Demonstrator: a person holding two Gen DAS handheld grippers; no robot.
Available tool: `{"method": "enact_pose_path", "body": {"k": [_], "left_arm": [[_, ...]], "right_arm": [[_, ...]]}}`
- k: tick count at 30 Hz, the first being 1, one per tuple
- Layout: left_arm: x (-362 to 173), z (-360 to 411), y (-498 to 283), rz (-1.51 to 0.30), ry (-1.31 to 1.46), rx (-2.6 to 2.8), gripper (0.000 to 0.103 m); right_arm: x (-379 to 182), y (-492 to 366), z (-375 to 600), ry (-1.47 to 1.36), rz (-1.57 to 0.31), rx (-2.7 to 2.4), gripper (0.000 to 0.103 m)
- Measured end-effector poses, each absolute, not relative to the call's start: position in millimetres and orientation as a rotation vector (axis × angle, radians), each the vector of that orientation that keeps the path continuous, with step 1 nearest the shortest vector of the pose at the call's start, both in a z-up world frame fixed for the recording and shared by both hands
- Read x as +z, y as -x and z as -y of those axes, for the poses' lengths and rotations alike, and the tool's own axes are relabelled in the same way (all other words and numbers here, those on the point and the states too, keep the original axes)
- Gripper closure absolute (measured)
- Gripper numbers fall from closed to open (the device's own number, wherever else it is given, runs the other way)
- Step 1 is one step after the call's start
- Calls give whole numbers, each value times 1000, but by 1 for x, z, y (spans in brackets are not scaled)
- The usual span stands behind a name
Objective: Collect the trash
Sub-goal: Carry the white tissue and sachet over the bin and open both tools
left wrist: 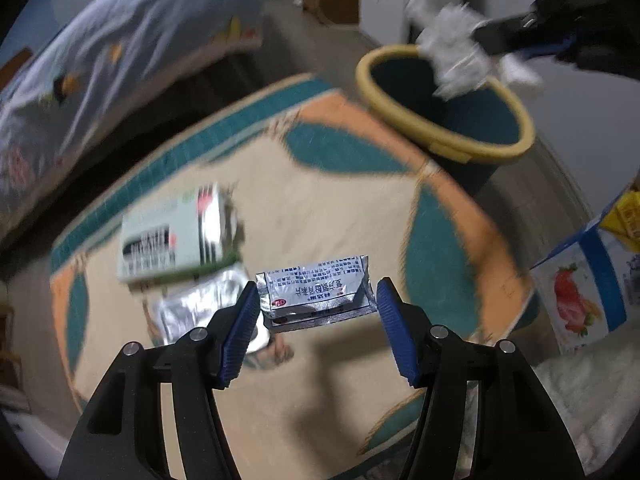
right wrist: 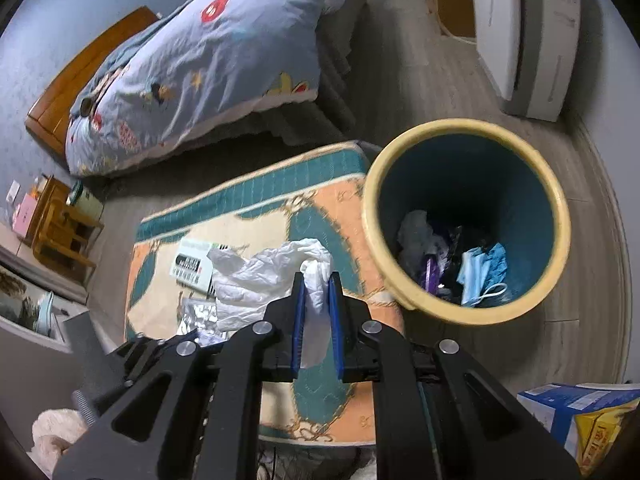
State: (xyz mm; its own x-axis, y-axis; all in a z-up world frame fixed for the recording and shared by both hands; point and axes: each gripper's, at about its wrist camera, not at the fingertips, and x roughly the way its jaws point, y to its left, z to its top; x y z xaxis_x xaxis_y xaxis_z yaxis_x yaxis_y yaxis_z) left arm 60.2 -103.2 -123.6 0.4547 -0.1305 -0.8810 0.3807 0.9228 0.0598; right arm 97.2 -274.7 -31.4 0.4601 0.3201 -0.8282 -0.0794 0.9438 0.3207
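While both grippers carry trash, either piece could miss the bin.
Left gripper pinches a foil sachet low centre; right gripper clamps white crumpled plastic left of the bin, so its trailing bulk may snag the rim.

Glossy foil sachet; thin, crinkled white plastic bag; woven rug, matt; smooth plastic bin; wooden headboard.
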Motion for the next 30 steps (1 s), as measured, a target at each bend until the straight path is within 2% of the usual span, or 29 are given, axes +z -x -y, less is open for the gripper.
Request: {"method": "enact_pose_path", "body": {"k": [7, 10, 15, 30], "left_arm": [[-41, 137, -88, -907, -332, -432, 42], [-28, 148, -97, -856, -357, -462, 42], [-45, 161, -114, -889, -247, -509, 42], [-64, 179, -123, -880, -306, -517, 42]], "right_arm": [[-28, -105, 322, -345, -1023, 133, 92], [-32, -107, 337, -367, -1023, 93, 92], [-42, -112, 357, -358, -1039, 39, 92], [-61, -127, 382, -406, -1070, -18, 92]]}}
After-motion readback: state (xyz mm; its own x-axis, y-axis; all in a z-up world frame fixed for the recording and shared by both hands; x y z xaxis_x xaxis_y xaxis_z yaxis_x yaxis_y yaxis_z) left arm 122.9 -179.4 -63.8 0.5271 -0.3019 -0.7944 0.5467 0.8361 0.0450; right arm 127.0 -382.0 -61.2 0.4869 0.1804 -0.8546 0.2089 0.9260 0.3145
